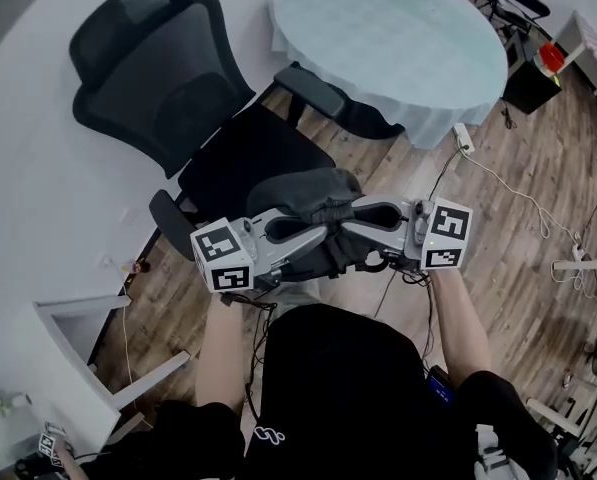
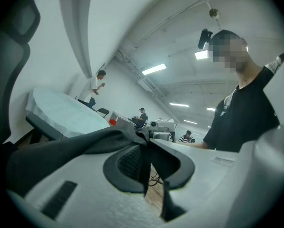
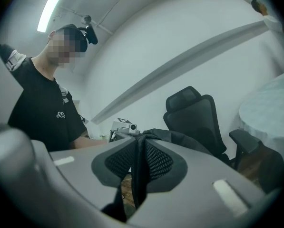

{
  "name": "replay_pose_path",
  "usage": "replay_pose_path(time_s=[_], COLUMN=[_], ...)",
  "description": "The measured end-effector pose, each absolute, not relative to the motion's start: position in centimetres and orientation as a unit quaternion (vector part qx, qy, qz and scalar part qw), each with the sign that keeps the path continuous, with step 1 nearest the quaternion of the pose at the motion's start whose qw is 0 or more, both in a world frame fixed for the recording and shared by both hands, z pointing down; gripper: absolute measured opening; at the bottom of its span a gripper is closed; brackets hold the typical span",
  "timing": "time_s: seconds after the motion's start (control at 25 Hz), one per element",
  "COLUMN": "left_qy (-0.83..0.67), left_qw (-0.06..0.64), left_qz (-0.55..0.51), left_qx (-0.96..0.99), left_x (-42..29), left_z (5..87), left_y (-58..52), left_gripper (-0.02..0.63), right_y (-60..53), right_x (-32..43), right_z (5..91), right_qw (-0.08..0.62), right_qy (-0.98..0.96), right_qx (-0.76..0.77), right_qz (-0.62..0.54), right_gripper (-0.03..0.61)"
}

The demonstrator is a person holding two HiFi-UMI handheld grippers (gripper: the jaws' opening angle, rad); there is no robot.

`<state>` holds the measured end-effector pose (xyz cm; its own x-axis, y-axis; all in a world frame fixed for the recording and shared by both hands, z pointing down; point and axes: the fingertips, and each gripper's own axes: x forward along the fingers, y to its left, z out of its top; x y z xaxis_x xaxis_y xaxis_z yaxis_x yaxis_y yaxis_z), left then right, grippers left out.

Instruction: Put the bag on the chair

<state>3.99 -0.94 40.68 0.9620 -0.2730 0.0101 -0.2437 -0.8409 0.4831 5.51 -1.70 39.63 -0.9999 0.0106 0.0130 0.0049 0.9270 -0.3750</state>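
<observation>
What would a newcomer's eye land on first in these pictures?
A dark fabric bag is stretched between the left gripper and the right gripper, each pinching its cloth, close in front of the person. Just beyond it is a black mesh office chair, and further back a round table under a pale cloth.

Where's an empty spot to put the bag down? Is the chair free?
Yes. The chair seat is bare between the backrest and the armrests, though the bag hides its front edge. The round table is bare too. The floor right of it is cluttered with cables and a power strip.
</observation>
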Motion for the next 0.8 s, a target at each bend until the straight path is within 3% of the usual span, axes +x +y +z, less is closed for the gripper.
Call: replay_pose_path(time_s=[0.24,0.8], left_qy=[-0.101,-0.041], left_qw=[0.298,0.306], left_qz=[0.004,0.122], left_qx=[0.949,0.943], left_x=[-1.2,-8.3], left_z=[43.8,51.9], left_y=[-11.5,-31.2], left_gripper=[0.035,0.038], right_y=[-12.2,-31.1], right_x=[0.3,-6.7], right_z=[42.6,50.9], right_qw=[0.024,0.025], right_qy=[-0.969,-0.929], right_qx=[0.017,0.155], right_qz=[0.247,0.336], right_gripper=[0.064,0.052])
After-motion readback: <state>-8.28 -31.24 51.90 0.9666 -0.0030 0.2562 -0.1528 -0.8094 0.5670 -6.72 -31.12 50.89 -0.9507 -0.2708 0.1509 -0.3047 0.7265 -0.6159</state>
